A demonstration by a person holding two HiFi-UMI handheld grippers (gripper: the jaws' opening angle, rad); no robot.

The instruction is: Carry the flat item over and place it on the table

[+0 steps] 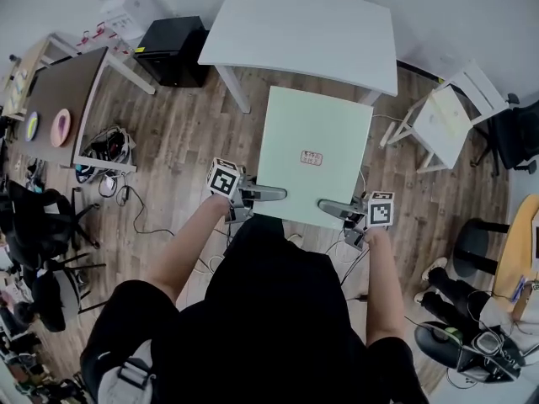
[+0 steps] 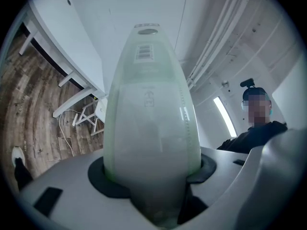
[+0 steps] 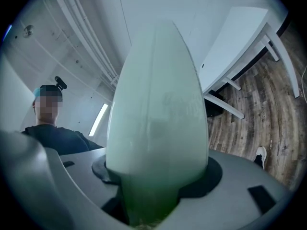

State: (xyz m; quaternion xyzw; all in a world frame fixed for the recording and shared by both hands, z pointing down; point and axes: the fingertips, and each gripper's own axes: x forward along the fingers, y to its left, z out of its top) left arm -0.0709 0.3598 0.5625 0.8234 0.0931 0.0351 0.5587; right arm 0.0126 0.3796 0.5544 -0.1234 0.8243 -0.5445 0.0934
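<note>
A pale green flat board [image 1: 313, 133] with a small label hangs level in the air above the wooden floor. Its far edge lies just short of the white table [image 1: 303, 32]. My left gripper [image 1: 269, 194] is shut on the board's near edge at the left, and my right gripper [image 1: 333, 206] is shut on the same edge at the right. In the left gripper view the board [image 2: 151, 119] fills the middle, clamped between the jaws of the left gripper [image 2: 153, 171]. The right gripper view shows the board [image 3: 158, 119] wedged the same way in the right gripper [image 3: 156, 176].
A brown table [image 1: 63, 99] with two plates stands at the left. A black box [image 1: 173, 49] sits beside the white table's left leg. At the right stand a small white chair [image 1: 442, 120] and black seats [image 1: 476, 242]. Cables [image 1: 126, 196] lie on the floor.
</note>
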